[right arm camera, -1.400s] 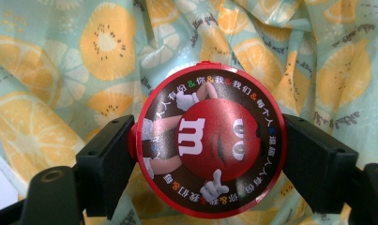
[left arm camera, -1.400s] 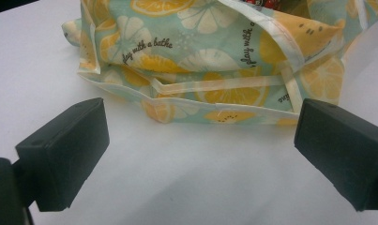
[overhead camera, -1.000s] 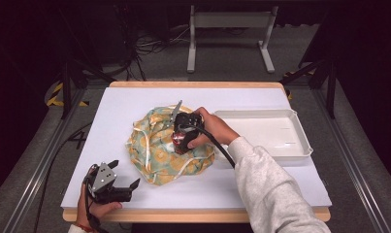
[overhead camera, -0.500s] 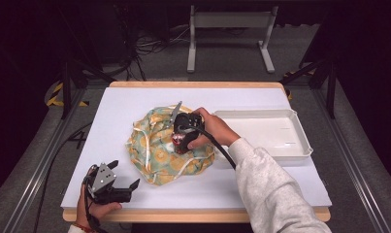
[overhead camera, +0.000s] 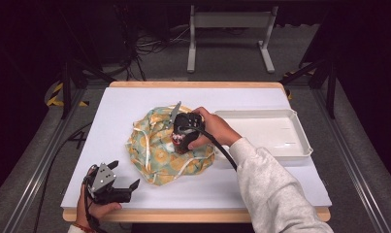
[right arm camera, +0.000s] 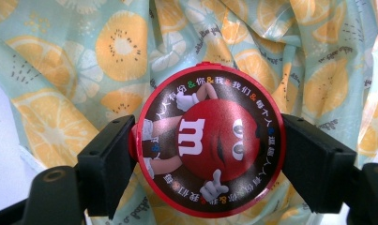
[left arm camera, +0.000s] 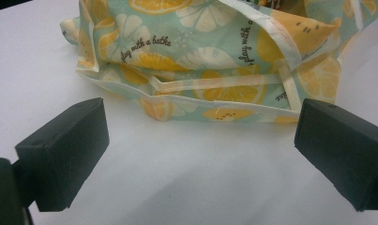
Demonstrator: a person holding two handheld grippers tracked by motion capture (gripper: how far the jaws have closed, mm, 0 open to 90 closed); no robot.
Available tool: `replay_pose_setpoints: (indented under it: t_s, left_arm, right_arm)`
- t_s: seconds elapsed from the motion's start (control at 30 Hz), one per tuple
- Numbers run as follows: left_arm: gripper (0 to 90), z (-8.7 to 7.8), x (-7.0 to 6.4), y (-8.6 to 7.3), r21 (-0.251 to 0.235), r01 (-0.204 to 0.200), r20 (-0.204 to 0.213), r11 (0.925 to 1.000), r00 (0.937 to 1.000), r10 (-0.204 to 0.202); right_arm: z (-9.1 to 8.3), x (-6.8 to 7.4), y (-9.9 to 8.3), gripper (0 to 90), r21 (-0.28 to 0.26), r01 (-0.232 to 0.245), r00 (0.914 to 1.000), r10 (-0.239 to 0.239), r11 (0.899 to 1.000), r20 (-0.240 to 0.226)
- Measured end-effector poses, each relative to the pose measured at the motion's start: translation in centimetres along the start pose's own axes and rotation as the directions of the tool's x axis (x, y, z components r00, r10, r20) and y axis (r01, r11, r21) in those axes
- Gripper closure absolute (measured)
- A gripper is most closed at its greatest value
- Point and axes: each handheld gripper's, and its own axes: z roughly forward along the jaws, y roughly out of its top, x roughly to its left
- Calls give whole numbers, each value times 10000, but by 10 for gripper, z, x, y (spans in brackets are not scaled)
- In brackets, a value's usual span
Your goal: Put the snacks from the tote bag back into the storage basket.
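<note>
A soft fabric bag (overhead camera: 154, 153) printed with orange and lemon slices lies crumpled in the middle of the white table (overhead camera: 135, 104). My right gripper (overhead camera: 180, 142) hangs over the bag, shut on a round red M&M's tin (overhead camera: 177, 144). In the right gripper view the tin (right arm camera: 207, 145) faces the camera lid-on, a jaw pressed against each side of it, with the bag (right arm camera: 121, 47) behind. My left gripper (overhead camera: 125, 175) rests near the table's front left corner, open and holding nothing. In the left gripper view the bag's near edge (left arm camera: 215, 61) lies just beyond the gripper (left arm camera: 200, 150).
A shallow white tray (overhead camera: 300, 141) sits at the right side of the table, next to the bag. The right forearm in a grey sleeve (overhead camera: 275, 189) crosses the front right of the table. The wooden table edge (overhead camera: 183, 214) runs along the front.
</note>
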Motion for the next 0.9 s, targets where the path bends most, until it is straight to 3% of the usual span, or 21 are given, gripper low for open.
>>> replay_pose_setpoints:
  t_s: [0.37, 0.47, 0.9]
  left_arm:
    - [40, -1, 0, -1, 90, -24, -11, 10000, 10000, 24]
    - [40, -1, 0, -1, 93, -61, -30, 9999, 10000, 61]
    - [40, -3, 0, -1, 4, -22, -48, 10000, 10000, 22]
  right_arm:
    - [-11, 0, 2, 234, -67, 147, 9998, -146, 9999, 98]
    - [-15, 0, 2, 234, -185, 78, 9999, -81, 9998, -151]
    - [-30, 4, 3, 234, -310, 305, 9995, -304, 9991, 23]
